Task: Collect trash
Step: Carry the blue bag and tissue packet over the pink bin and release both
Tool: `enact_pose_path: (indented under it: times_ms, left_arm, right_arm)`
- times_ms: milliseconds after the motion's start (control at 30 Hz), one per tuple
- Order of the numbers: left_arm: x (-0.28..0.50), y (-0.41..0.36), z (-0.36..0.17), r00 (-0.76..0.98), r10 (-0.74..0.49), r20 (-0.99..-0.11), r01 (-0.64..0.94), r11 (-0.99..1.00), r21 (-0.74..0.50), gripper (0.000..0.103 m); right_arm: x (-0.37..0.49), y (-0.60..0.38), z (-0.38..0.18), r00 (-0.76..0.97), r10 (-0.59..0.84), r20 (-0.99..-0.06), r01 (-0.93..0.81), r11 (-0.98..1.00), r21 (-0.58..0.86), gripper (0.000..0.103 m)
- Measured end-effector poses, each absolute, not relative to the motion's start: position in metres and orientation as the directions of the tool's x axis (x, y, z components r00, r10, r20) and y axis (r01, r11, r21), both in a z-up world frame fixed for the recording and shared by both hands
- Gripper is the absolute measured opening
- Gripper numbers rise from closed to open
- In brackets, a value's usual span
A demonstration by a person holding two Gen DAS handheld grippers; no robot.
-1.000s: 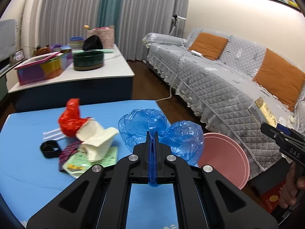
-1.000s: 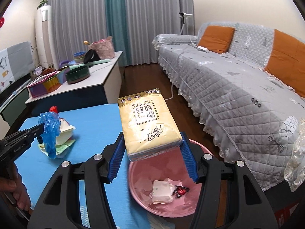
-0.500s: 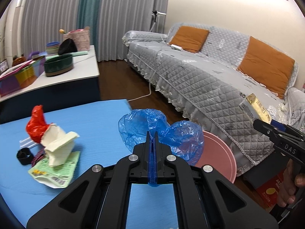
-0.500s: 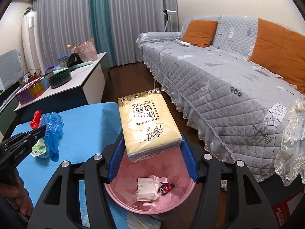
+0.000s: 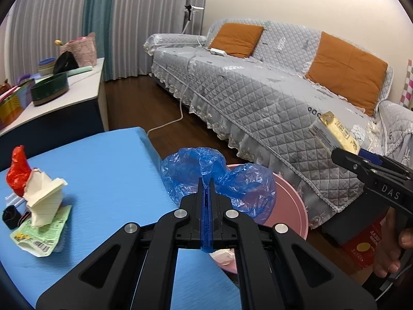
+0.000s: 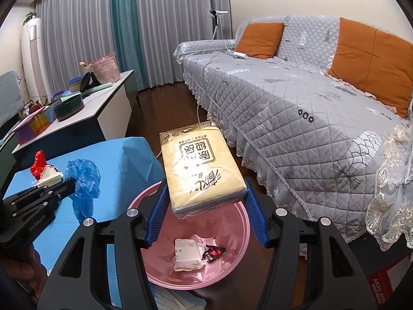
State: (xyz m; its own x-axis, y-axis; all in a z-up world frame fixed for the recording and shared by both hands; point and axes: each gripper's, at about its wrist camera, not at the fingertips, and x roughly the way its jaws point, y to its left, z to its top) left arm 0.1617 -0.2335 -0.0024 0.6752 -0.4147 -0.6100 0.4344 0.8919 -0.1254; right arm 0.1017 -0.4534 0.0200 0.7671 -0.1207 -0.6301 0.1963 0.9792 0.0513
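My left gripper point(image 5: 206, 180) is shut on a crumpled blue plastic bag point(image 5: 219, 178), held at the blue table's right edge beside the pink basin point(image 5: 291, 206). My right gripper point(image 6: 205, 193) is shut on a yellow tissue pack point(image 6: 200, 170), which hangs over the pink basin point(image 6: 240, 219). In the basin lie a white crumpled wrapper point(image 6: 187, 255) and a small dark red wrapper point(image 6: 214, 253). The left gripper point(image 6: 69, 184) with the blue bag point(image 6: 84, 180) shows at the left of the right wrist view. The tissue pack point(image 5: 335, 131) shows at the right of the left wrist view.
On the blue table point(image 5: 103, 168) lie a red bag point(image 5: 16, 170), a cream paper carton point(image 5: 44, 199), a green wrapper point(image 5: 41, 232) and a small black item point(image 5: 10, 215). A grey quilted sofa point(image 6: 309, 108) stands to the right, a white side table point(image 6: 103, 106) with bowls behind.
Both grippers have swung to the right toward the basin. The basin now lies more fully under the tissue pack, and the blue bag sits nearer its rim.
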Motion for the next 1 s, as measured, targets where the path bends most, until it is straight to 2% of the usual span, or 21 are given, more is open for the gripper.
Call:
enact_pose_path:
  times_ms: [800,833,933,1000]
  left_arm:
    - [0.173,-0.276,-0.023,0.595,-0.458,-0.66,0.496,0.856,-0.147,0.001]
    - [0.174,-0.277,-0.024,0.591,-0.46,-0.663,0.496,0.855,-0.15,0.003]
    - [0.177,-0.274,-0.026,0.58,-0.463,-0.67,0.486,0.857,-0.172,0.028]
    - [0.178,-0.271,-0.026,0.578,-0.465,-0.67,0.475,0.86,-0.187,0.029]
  right_arm:
    - [0.108,-0.459,0.009,0.748,-0.101,-0.656,0.183,0.981,0.057,0.058]
    - [0.109,-0.458,0.007,0.744,-0.096,-0.661,0.177,0.983,0.057,0.058]
    - [0.11,-0.457,0.006,0.74,-0.105,-0.664,0.177,0.983,0.042,0.068]
    - [0.111,-0.458,0.006,0.739,-0.106,-0.665,0.182,0.982,0.045,0.068]
